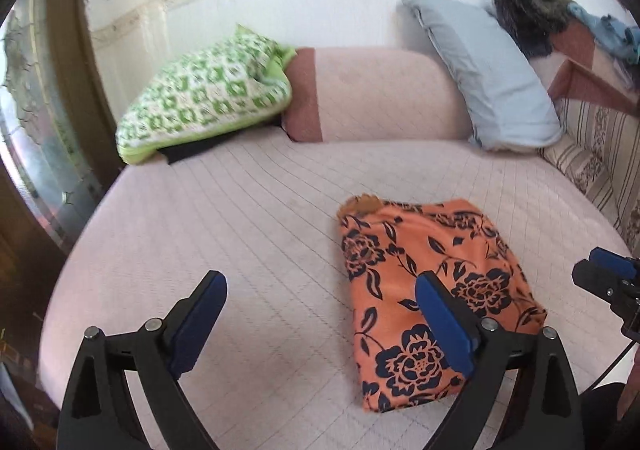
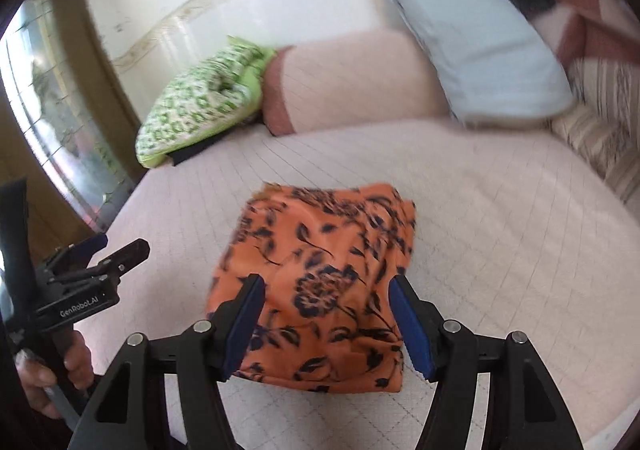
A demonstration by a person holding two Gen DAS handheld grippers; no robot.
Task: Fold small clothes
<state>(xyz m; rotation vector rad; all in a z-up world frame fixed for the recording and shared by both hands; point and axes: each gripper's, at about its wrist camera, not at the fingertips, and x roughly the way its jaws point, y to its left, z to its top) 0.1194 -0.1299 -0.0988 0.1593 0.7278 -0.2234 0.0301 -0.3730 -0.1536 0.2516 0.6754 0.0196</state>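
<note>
While the orange cloth [image 1: 432, 290] is lying folded into a compact rectangle on the pink bed [image 1: 240, 230], we are holding both claws above it with nothing between their pads. Our left gripper [image 1: 320, 314] is standing spread wide, off the cloth's left edge; our right gripper [image 2: 326, 314] is hanging open over its near end, not touching it. By our reading, the folding is looking done, with only tidying or a next garment left.
</note>
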